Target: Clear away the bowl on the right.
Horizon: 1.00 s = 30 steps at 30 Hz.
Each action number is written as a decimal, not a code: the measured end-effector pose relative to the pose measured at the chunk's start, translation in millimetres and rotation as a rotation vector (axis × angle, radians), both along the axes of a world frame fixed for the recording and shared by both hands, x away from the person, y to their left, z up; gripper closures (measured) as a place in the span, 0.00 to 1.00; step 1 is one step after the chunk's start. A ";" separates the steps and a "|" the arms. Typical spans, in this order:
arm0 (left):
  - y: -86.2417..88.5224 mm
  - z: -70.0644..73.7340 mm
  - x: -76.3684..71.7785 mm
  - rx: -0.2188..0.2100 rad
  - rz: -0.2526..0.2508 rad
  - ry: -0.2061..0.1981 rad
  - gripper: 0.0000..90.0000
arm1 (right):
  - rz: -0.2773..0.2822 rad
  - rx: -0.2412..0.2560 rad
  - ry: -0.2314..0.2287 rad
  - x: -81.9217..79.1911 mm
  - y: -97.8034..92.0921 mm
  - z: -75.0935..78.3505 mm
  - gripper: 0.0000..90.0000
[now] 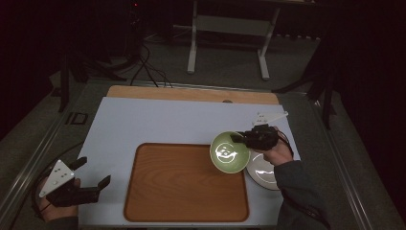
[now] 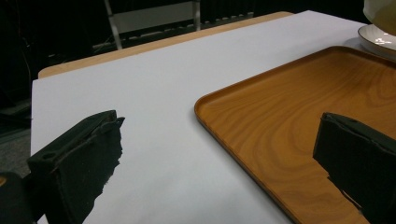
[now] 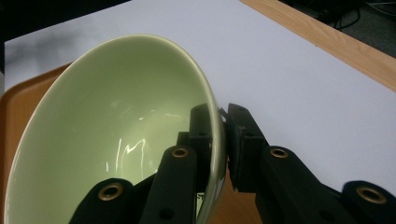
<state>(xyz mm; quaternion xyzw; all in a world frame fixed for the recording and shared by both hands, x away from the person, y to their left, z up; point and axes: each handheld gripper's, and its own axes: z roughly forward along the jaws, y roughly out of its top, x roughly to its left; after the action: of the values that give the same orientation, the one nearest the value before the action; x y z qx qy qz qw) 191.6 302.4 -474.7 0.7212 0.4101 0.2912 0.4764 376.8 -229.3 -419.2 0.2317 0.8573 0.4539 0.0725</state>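
A pale green bowl [image 1: 229, 152] hangs tilted above the right edge of the wooden tray [image 1: 182, 191], its rim pinched by my right gripper [image 1: 239, 139]. In the right gripper view one jaw is inside the green bowl [image 3: 102, 140] and the other outside, with the right gripper [image 3: 223, 135] shut on the rim. A white plate [image 1: 263, 170] lies on the table just right of the tray, under my right hand. My left gripper [image 1: 93, 173] rests at the table's near left corner, open and holding nothing; between its jaws I see the tray [image 2: 289, 126] edge.
A white mat [image 1: 158, 120] covers the wooden table top [image 1: 191, 93]. Beyond the table stands a white frame [image 1: 230, 28] on a dark floor with cables. The plate [image 2: 378, 39] shows far right in the left gripper view.
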 end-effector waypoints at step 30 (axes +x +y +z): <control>-0.5 0.0 0.0 0.002 -0.002 -0.001 0.01 | 0.053 0.028 0.008 4.2 43.0 -4.0 0.90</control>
<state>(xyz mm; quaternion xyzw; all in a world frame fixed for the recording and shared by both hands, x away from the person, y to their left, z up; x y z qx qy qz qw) 191.6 302.0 -474.8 0.7218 0.4087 0.2916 0.4763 380.9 -186.4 -423.2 0.2114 0.8570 0.4668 0.0539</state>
